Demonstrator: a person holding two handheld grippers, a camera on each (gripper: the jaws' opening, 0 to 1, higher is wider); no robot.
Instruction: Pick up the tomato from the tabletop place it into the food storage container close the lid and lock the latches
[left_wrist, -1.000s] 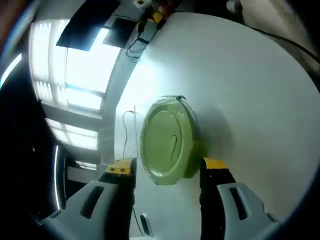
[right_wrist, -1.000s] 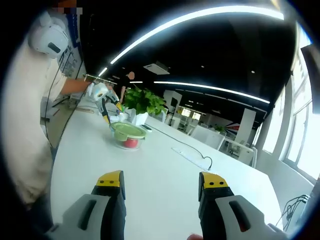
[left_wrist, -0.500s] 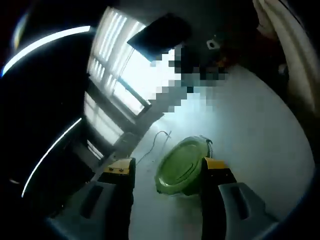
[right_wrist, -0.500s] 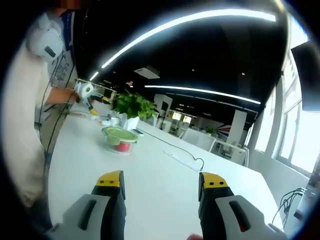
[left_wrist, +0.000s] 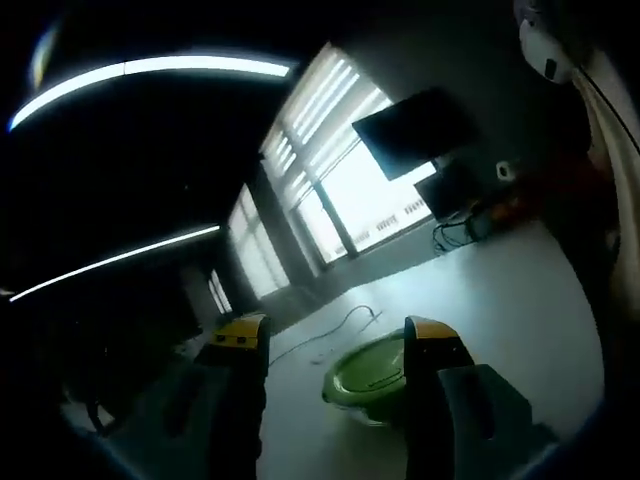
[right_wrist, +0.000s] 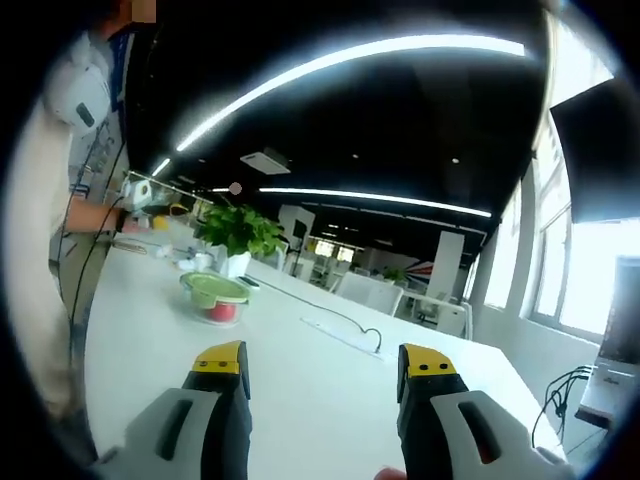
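The food storage container (right_wrist: 213, 298) stands on the white table (right_wrist: 300, 390), its green lid on and the red tomato (right_wrist: 220, 312) showing through its clear wall. In the left gripper view the container (left_wrist: 368, 378) sits just ahead, partly behind the right jaw. My left gripper (left_wrist: 325, 335) is open and holds nothing. It also shows in the right gripper view, far left, as the left gripper (right_wrist: 150, 192) held by a person's hand above and beyond the container. My right gripper (right_wrist: 322, 358) is open and holds nothing, well back from the container.
A potted green plant (right_wrist: 237, 235) and small cups stand behind the container. A cable (right_wrist: 345, 325) lies on the table to the right of it. A dark monitor (left_wrist: 410, 130) and windows stand beyond the table's far end. The person's body (right_wrist: 60, 200) is at the left.
The left gripper's camera has tilted up and away from the container, which now sits low between its jaws. The right gripper's view has swung slightly right; the container has shifted left in it.
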